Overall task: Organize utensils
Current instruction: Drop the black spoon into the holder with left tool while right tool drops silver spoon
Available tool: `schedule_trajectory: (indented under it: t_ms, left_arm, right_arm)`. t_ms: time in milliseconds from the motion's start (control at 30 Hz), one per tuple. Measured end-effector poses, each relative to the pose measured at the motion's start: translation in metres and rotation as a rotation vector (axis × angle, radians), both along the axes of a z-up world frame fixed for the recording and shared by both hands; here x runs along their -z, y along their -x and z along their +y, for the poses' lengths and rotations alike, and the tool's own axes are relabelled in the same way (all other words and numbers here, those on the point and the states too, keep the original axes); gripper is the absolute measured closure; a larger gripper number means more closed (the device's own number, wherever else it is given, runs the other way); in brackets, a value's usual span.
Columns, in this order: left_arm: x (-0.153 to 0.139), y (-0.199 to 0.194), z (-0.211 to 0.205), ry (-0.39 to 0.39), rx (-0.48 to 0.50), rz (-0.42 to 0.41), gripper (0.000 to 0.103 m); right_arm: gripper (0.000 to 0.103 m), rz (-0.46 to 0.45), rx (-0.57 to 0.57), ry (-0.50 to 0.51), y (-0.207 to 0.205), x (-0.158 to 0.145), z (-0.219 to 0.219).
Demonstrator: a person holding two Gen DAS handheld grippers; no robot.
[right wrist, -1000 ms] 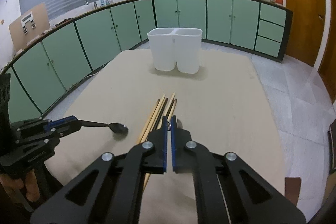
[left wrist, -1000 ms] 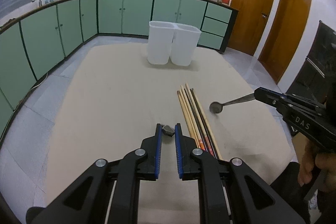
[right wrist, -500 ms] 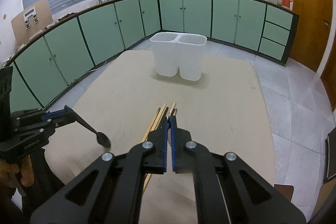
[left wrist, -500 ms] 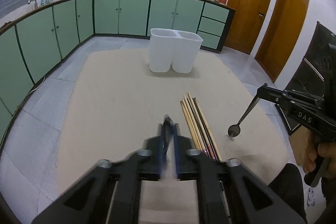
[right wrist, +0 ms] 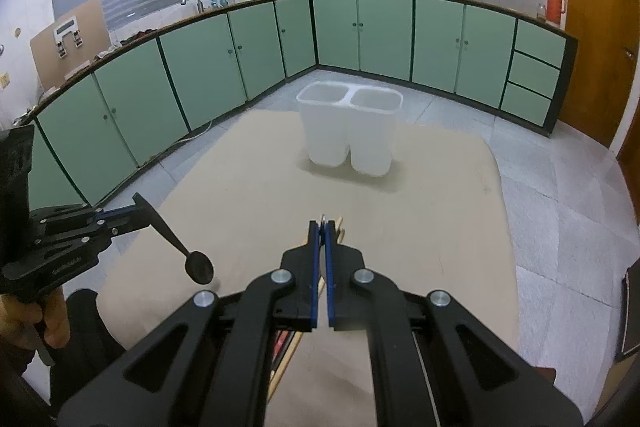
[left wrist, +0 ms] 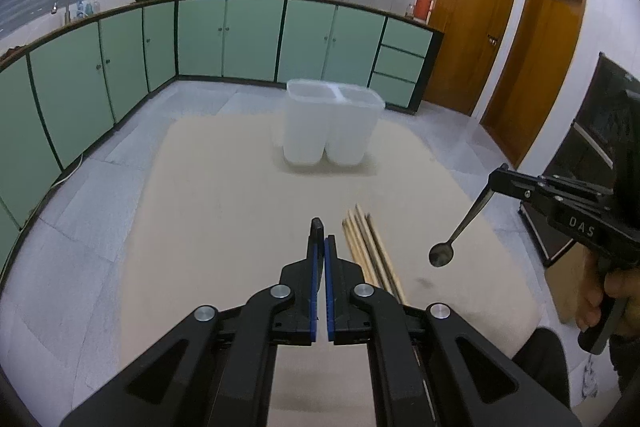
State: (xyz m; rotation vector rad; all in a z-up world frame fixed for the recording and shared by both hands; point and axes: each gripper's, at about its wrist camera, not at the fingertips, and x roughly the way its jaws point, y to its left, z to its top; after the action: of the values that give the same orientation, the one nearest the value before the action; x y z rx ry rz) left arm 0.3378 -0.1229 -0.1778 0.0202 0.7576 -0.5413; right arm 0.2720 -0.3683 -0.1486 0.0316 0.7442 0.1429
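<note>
Beige mat bare ahead, left fingers clamp black spoon, right fingers clamp steel spoon

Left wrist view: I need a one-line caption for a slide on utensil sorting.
Both hand-held grippers lift spoons: the right dangles one beside chopsticks lying before an empty two-cup holder.

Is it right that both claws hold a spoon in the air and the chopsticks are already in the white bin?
Not quite. Both claws, left and right, do hold spoons aloft, but the left wrist view shows the chopsticks lying on the table, short of the bin.
</note>
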Motion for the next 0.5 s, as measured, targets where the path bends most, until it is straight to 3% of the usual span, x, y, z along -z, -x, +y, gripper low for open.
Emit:
schedule_trajectory:
  t_ms: [367,500]
  left_arm:
    - [-0.088,-0.090,-0.040,0.033,0.055,-0.151,0.100]
    - [-0.109,-0.128,-0.063,0.041,0.057,-0.214,0.100]
  right_arm:
    - [0.101,-0.066,-0.016,-0.019,-0.108,-0.087,-0.026]
    - [0.101,-0.099,0.014,-0.050,-0.155,-0.105,-0.039]
